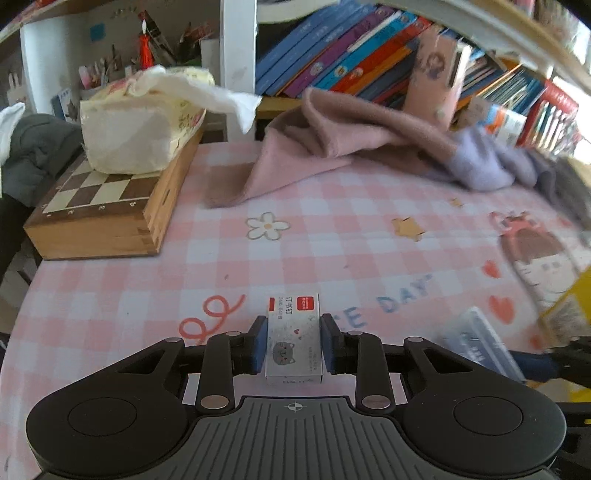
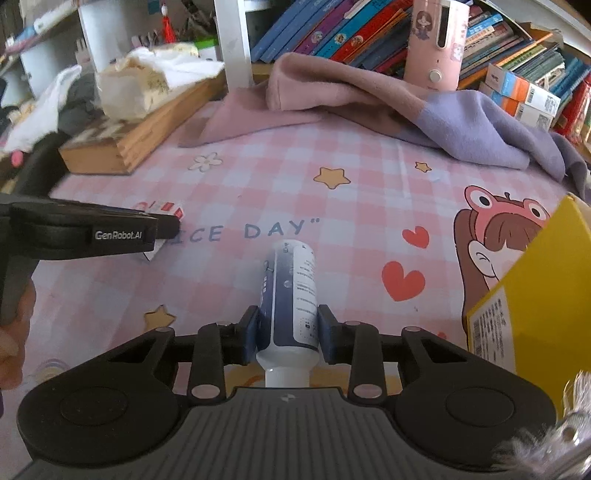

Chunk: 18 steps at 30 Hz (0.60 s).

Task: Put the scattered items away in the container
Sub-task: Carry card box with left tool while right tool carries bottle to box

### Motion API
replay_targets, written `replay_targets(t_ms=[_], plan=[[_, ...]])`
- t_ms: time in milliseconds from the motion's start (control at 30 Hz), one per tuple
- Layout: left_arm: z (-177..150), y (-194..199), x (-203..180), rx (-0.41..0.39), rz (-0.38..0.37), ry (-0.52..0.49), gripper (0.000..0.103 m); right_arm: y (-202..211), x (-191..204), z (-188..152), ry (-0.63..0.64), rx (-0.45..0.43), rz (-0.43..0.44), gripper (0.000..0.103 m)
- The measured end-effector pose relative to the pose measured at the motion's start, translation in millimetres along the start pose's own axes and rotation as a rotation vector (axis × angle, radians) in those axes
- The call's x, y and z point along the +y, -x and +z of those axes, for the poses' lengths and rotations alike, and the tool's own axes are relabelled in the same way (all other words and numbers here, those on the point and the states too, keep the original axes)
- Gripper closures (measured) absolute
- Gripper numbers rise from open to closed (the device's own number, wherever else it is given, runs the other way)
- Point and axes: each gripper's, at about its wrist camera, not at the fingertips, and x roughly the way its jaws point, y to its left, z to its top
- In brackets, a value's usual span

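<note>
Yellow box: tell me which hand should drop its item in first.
Right, probably. The right gripper is shut on the bottle and the yellow box stands just beside it. The left gripper, shut on the staple box, is farther away.

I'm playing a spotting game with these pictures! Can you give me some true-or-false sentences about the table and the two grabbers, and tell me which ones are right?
1. The left gripper is shut on the small staple box. True.
2. The right gripper holds a banana. False: it is shut on a white and blue bottle.
3. The tissue pack sits on the wooden chessboard box. True.
4. The tablecloth is plain green. False: it is pink and white checks with hearts, stars and flowers.
5. The yellow box stands at the right edge of the right wrist view. True.
6. The pink cloth is folded inside the yellow box. False: it lies by the books.
</note>
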Motion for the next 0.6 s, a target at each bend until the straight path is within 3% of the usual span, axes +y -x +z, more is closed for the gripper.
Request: replay_targets(t_ms=[300,600], plan=[[-9,69,4,-0.041,-0.094,0.084,0.075,56,3,-8,-0.008,-0.072,0.033,0.072],[-49,142,1,-0.047,-0.198,0.119,0.075,129,7,-45,0.028,-0.102,0.036,0.072]])
